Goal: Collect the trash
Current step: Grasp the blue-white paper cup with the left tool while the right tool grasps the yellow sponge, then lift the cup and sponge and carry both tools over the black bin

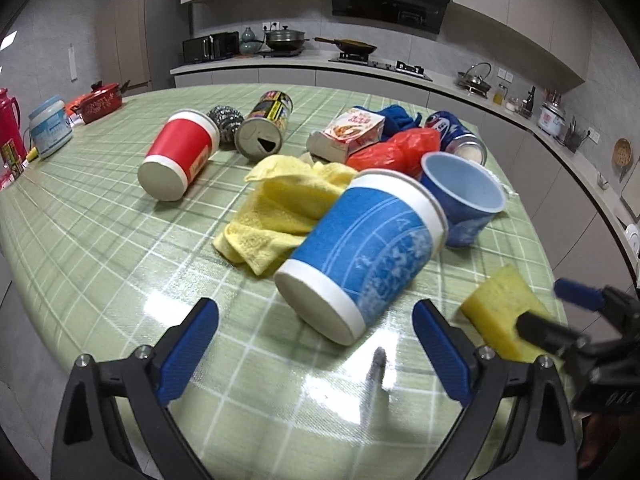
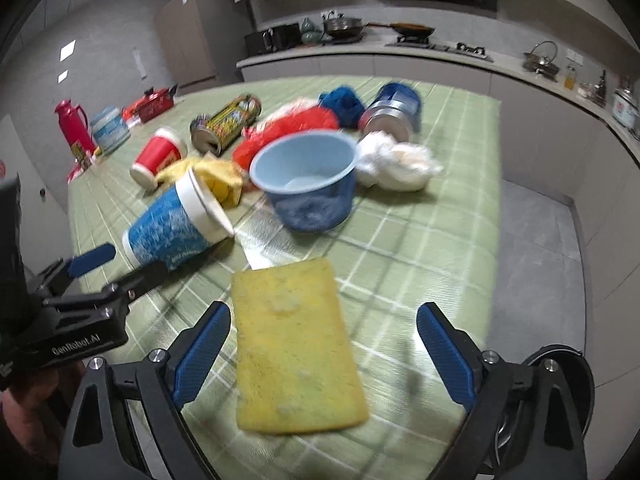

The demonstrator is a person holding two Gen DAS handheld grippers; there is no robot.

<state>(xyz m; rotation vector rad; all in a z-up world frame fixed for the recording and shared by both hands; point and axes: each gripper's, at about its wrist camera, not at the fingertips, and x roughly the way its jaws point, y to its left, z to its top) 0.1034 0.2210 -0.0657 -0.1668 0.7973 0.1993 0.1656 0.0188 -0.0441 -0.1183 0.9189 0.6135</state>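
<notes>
A blue paper cup (image 1: pixel 360 256) lies on its side on the green checked table (image 1: pixel 120 248), just ahead of my open, empty left gripper (image 1: pixel 316 344). The same cup shows in the right wrist view (image 2: pixel 176 228). A blue bowl-shaped cup (image 1: pixel 464 200) stands behind it, also in the right wrist view (image 2: pixel 308 180). A yellow sponge (image 2: pixel 296 348) lies flat between the fingers of my open right gripper (image 2: pixel 324 356); the sponge (image 1: pixel 504 312) and that gripper (image 1: pixel 568 308) show at the left view's right edge. A red cup (image 1: pixel 180 156), two cans and a red bag (image 1: pixel 396 152) lie farther back.
A yellow cloth (image 1: pixel 280 212), steel scourer (image 1: pixel 226 120), snack box (image 1: pixel 348 132), blue cloth (image 1: pixel 400 118) and white crumpled bag (image 2: pixel 396 164) lie on the table. A red flask (image 2: pixel 74 124), tub and red pot stand at the far left. Kitchen counters run behind and right.
</notes>
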